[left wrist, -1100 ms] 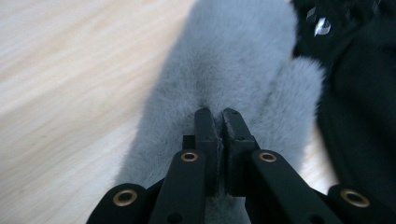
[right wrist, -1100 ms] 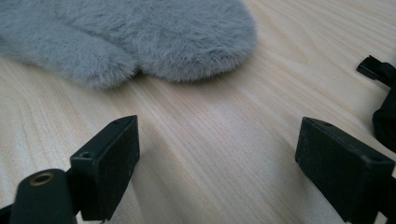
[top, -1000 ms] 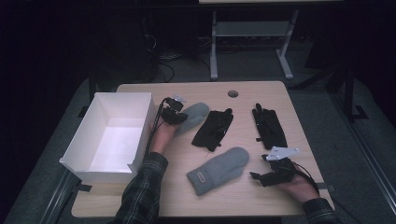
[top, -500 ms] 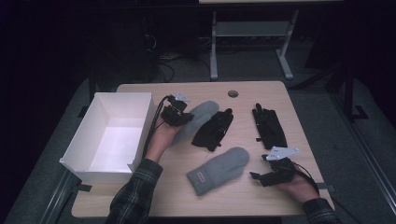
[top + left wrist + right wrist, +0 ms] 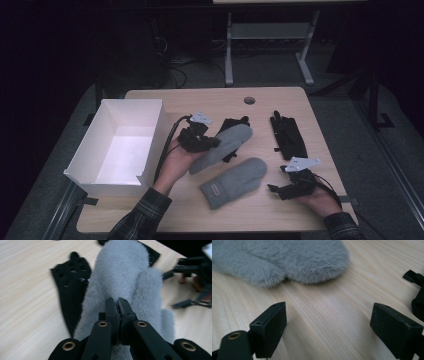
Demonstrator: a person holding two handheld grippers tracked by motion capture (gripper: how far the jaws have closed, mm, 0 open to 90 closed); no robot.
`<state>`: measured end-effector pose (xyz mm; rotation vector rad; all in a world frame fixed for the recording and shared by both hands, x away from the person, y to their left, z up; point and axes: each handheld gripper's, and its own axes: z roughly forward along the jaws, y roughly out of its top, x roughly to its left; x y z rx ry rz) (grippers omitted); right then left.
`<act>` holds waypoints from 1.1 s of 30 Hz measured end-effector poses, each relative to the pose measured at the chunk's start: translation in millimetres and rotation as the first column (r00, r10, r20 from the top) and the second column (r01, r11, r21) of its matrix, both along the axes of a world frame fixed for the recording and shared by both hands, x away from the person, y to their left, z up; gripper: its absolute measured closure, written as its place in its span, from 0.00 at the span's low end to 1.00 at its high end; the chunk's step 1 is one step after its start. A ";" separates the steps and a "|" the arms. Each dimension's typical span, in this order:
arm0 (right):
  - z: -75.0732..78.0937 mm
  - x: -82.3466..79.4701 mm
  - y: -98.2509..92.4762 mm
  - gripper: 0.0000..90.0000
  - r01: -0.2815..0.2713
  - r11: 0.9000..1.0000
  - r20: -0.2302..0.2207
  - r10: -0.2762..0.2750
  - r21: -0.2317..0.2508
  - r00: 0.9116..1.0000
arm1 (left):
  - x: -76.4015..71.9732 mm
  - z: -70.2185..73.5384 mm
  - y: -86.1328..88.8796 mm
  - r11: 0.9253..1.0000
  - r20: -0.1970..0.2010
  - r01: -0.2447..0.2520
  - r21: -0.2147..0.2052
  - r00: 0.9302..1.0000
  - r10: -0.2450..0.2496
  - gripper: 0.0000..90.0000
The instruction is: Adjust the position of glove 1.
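The left hand-held gripper (image 5: 212,143) has its jaws pressed together on the cuff end of a grey mitten (image 5: 223,145), and in the left gripper view the fluffy fabric (image 5: 125,277) is pinched tight between the two black tips. In the high view that mitten hangs lifted off the surface (image 5: 165,215), just right of the white box (image 5: 150,150) and partly over a black glove (image 5: 235,124) lying behind it. A second grey mitten (image 5: 235,182) lies flat near the middle of the near side, and another black glove (image 5: 288,135) rests further right. The right hand-held gripper (image 5: 280,187) sits low at the near right, jaws spread wide with only bare wood between them in the right gripper view, the second mitten (image 5: 287,260) just ahead of it. Judging from this, the step in hand is carrying the picked-up mitten, most likely toward the open box at the left. The next move would call for swinging it left over the box's near wall, high enough that the dangling end clears the rim, then parting the jaws above the empty floor of the box. The soft fabric could snag on the rim or drag the black glove beneath it, so the lift should be clean before moving across
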<state>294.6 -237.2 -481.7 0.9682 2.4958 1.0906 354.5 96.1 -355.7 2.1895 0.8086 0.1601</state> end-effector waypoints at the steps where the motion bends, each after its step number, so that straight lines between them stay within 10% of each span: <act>1: 0.0 0.0 0.0 0.15 0.000 1.000 0.000 0.000 0.000 1.000 | -3.6 0.0 -2.5 1.000 -0.008 0.010 0.006 1.000 -0.010 0.98; 22: 0.0 0.0 0.0 0.15 -0.004 1.000 0.001 0.004 -0.001 1.000 | -33.7 -37.8 -54.5 0.992 -0.089 0.085 0.097 0.993 -0.076 0.96; 33: 0.0 -0.1 0.0 0.15 -0.004 1.000 0.001 0.004 -0.001 1.000 | -32.4 -25.5 -27.3 0.991 0.005 0.111 0.068 0.994 -0.111 0.61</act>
